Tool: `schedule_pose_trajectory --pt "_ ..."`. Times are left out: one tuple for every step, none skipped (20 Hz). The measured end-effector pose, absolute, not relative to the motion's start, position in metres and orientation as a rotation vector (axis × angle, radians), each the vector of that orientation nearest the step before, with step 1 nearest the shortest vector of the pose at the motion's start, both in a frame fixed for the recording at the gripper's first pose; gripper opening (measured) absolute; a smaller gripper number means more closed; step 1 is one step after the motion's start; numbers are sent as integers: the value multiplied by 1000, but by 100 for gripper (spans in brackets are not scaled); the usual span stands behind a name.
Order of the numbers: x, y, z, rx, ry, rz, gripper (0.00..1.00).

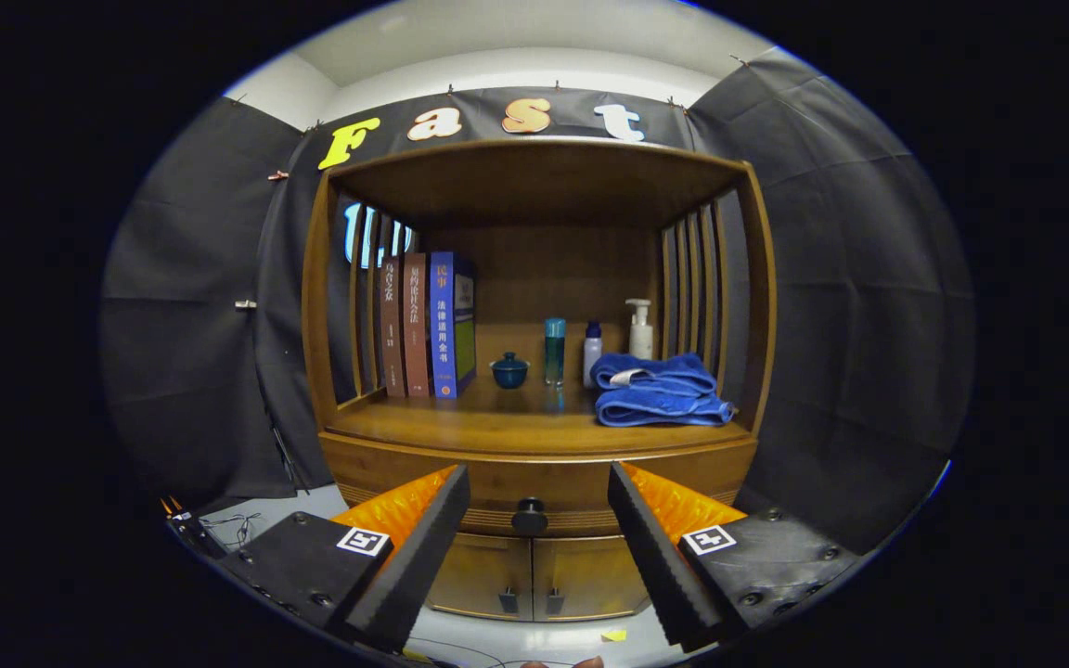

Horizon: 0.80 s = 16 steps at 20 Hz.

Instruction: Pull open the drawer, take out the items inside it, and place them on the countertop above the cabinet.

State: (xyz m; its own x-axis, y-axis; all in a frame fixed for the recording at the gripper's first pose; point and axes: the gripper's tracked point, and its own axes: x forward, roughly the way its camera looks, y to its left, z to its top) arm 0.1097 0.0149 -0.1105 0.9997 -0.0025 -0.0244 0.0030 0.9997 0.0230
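A wooden cabinet stands ahead of me with its drawer (534,487) shut; the drawer's round dark knob (529,516) sits at the middle of its front. My gripper (539,496) is open, its two fingers spread to either side of the knob and short of it, touching nothing. The countertop (497,427) above the drawer is a wooden shelf surface. What lies inside the drawer is hidden.
On the countertop stand three books (426,325) at the left, a small blue lidded cup (509,370), a teal bottle (555,351), a small white bottle (592,353), a pump bottle (640,329) and a folded blue towel (660,390). Two small doors (534,580) sit below the drawer.
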Motion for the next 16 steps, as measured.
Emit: schedule_pose_trajectory --pt "119 18 -123 27 33 3 99" --pt "129 19 -134 27 41 1 99" --pt "137 20 -144 28 50 2 99" --pt "146 20 -154 33 58 -1 99" --pt "156 21 -163 40 66 0 99" --pt "166 21 -171 46 79 -4 99" --pt "175 20 -180 47 92 -9 99" --pt "183 20 -187 46 108 -13 99" --pt "189 19 -195 49 121 -14 99" --pt "194 20 -201 46 133 -16 99" --pt "204 17 -207 43 149 -20 99" --pt "212 17 -214 41 167 -20 96" --pt "217 18 -222 41 187 -18 86" --pt "219 19 -227 47 204 -16 82" --pt "218 19 -229 58 211 -16 73" --pt "221 20 -227 65 199 -11 68"
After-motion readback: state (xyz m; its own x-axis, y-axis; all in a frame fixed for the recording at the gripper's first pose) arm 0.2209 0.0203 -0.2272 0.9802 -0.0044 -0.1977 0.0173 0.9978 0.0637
